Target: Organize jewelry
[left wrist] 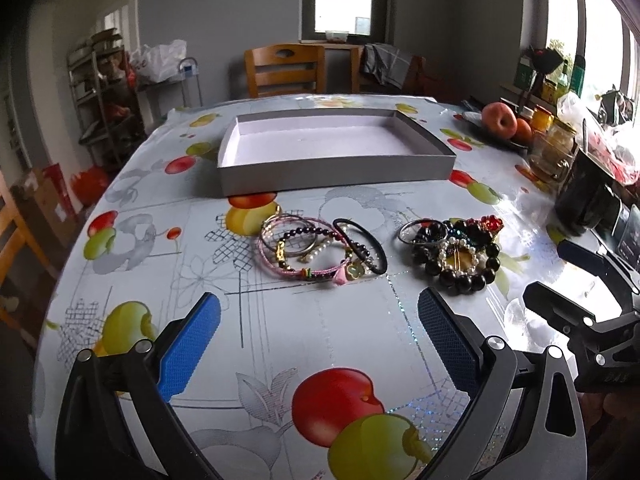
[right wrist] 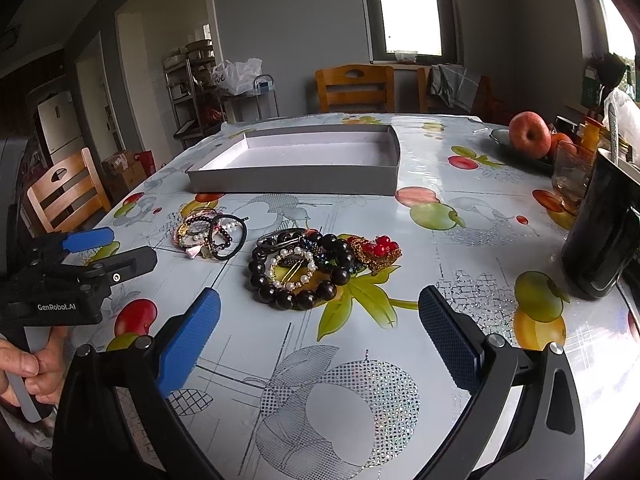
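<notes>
An empty grey shallow box [left wrist: 336,168] [right wrist: 296,178] lies at the far middle of the table. In front of it are two heaps of jewelry. The left heap [left wrist: 320,250] [right wrist: 210,234] has pink cords, bangles, pearls and a black hair tie. The right heap [left wrist: 456,252] [right wrist: 308,270] has a dark bead bracelet, a pearl ring and a red brooch [right wrist: 376,250]. My left gripper [left wrist: 318,320] [right wrist: 106,248] is open above the table, short of the left heap. My right gripper [right wrist: 320,320] [left wrist: 560,272] is open, near the right heap. Both hold nothing.
The table wears a glossy fruit-print cloth [left wrist: 280,340]. At the right edge stand a fruit plate with an apple [right wrist: 530,134], a glass cup [right wrist: 572,176], jars and a black jug [right wrist: 600,236]. Wooden chairs [right wrist: 354,88] surround the table. A hand [right wrist: 28,368] holds the left gripper's handle.
</notes>
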`<action>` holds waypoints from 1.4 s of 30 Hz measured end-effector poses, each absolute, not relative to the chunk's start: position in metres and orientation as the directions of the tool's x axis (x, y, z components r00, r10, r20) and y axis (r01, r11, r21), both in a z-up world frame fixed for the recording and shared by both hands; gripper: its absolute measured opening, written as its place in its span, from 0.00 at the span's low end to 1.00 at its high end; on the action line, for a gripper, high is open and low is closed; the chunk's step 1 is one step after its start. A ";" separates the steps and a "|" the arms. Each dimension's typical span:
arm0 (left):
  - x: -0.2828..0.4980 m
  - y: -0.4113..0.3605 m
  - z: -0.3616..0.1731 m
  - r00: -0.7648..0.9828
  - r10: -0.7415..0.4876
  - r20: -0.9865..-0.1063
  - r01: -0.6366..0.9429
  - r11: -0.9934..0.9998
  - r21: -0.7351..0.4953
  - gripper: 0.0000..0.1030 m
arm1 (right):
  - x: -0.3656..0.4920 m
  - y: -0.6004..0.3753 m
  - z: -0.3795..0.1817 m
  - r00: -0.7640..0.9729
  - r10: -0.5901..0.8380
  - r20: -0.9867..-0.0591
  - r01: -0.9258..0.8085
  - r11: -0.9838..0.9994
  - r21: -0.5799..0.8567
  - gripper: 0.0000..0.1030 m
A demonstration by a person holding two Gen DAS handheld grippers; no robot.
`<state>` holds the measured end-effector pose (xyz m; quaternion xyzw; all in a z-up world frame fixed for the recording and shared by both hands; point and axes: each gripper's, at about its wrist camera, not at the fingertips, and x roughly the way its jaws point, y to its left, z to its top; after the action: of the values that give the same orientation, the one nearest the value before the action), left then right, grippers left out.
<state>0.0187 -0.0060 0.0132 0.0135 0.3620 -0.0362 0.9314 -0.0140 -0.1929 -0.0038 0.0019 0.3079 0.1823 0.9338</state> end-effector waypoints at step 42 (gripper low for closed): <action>0.073 -0.026 0.024 0.707 -0.097 -0.701 0.198 0.978 0.064 0.66 | 0.024 -0.213 0.025 0.706 0.345 -0.619 -0.371 0.924 0.092 0.76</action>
<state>0.0730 -0.0265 0.0239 0.0674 0.3744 -0.0800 0.9213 0.0242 -0.2131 0.0251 -0.0195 0.3312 0.1938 0.9232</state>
